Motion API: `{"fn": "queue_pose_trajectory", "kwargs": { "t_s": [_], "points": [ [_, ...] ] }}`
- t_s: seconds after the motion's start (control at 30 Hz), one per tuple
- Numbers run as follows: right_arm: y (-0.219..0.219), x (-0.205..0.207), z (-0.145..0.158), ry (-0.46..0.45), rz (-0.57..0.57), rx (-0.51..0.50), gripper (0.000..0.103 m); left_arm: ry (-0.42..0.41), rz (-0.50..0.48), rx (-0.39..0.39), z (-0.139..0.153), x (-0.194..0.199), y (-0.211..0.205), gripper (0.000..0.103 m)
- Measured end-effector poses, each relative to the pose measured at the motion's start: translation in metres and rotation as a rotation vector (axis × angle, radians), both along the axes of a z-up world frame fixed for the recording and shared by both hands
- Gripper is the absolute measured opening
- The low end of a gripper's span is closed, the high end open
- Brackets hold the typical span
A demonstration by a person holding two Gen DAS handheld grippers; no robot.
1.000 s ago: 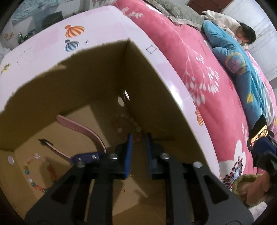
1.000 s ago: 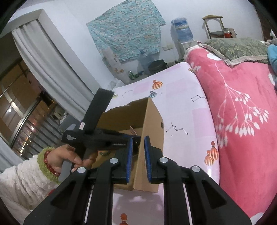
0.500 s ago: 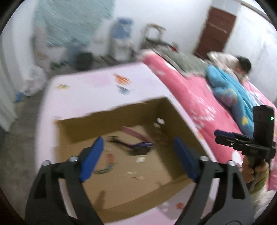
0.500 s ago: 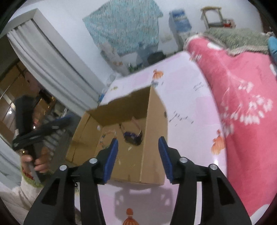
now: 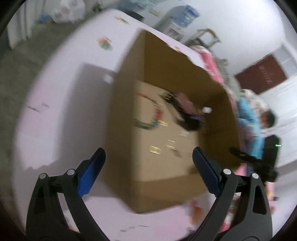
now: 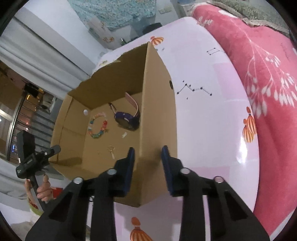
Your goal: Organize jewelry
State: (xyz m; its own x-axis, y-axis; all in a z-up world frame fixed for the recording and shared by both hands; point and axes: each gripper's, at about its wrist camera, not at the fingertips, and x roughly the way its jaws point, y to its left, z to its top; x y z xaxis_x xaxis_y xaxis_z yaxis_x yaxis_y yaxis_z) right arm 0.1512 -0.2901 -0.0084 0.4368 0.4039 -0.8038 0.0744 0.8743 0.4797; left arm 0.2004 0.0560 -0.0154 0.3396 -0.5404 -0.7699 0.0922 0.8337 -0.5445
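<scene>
An open cardboard box (image 6: 157, 115) stands on the pink bedsheet. On its floor lie a coloured bead bracelet (image 6: 97, 126), a purple watch with a pink strap (image 6: 127, 119) and a small gold piece (image 6: 111, 150). My right gripper (image 6: 148, 157) straddles the box's right wall near the front corner. Its jaws are closing, with the wall between them but apart from the pads. My left gripper (image 5: 148, 161) hovers near the box (image 5: 167, 129) at its other side, empty, its jaws opening wide. That view is blurred; the bracelet (image 5: 150, 120) and watch (image 5: 189, 120) show as smears.
A red flowered blanket (image 6: 259, 74) covers the bed to the right of the box. A person in blue (image 5: 248, 120) lies farther along the bed. A hand (image 6: 43, 189) holds the left gripper's handle at the bed's edge. A water dispenser (image 5: 185, 13) stands by the wall.
My left gripper came out of the box, opened wide and swung around its outside. My right gripper opened, sank onto the box's right wall and has narrowed again.
</scene>
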Motion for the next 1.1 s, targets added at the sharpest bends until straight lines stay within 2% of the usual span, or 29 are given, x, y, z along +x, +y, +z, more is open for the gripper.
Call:
{"fn": "queue_pose_trajectory", "kwargs": {
  "t_s": [0.1, 0.17, 0.43, 0.6, 0.73, 0.83, 0.9, 0.93, 1.0, 1.03, 1.1],
  "points": [
    [0.005, -0.006, -0.002, 0.009, 0.012, -0.013, 0.024, -0.039, -0.001, 0.112, 0.004, -0.009, -0.013, 0.092],
    [0.007, -0.014, -0.001, 0.013, -0.006, -0.031, 0.023, -0.031, 0.001, 0.125, 0.005, -0.016, -0.02, 0.092],
    [-0.002, -0.065, 0.006, 0.012, -0.05, -0.016, 0.023, -0.026, -0.038, 0.091, 0.015, -0.055, -0.025, 0.092],
    [-0.003, -0.092, 0.009, 0.01, -0.073, -0.037, 0.023, -0.016, -0.051, 0.058, 0.01, -0.089, -0.02, 0.092],
    [-0.006, -0.102, 0.0, 0.008, -0.094, -0.009, 0.023, -0.02, -0.058, 0.068, 0.001, -0.096, -0.022, 0.092],
    [-0.008, -0.11, 0.003, -0.031, -0.122, 0.008, 0.024, -0.059, -0.048, 0.065, 0.005, -0.102, -0.019, 0.092],
    [-0.01, -0.122, 0.011, -0.063, -0.148, 0.002, 0.025, -0.119, -0.034, 0.109, 0.016, -0.112, -0.017, 0.092],
    [-0.01, -0.133, 0.018, -0.09, -0.179, -0.021, 0.027, -0.145, -0.031, 0.129, 0.021, -0.117, -0.016, 0.092],
    [-0.007, -0.155, 0.032, -0.14, -0.231, -0.085, 0.04, -0.206, -0.016, 0.172, 0.034, -0.127, -0.014, 0.092],
    [-0.005, -0.164, 0.038, -0.163, -0.246, -0.121, 0.042, -0.244, -0.003, 0.197, 0.042, -0.135, -0.013, 0.093],
    [0.004, -0.184, 0.052, -0.211, -0.265, -0.196, 0.056, -0.316, 0.02, 0.237, 0.058, -0.155, -0.011, 0.093]
  ]
}}
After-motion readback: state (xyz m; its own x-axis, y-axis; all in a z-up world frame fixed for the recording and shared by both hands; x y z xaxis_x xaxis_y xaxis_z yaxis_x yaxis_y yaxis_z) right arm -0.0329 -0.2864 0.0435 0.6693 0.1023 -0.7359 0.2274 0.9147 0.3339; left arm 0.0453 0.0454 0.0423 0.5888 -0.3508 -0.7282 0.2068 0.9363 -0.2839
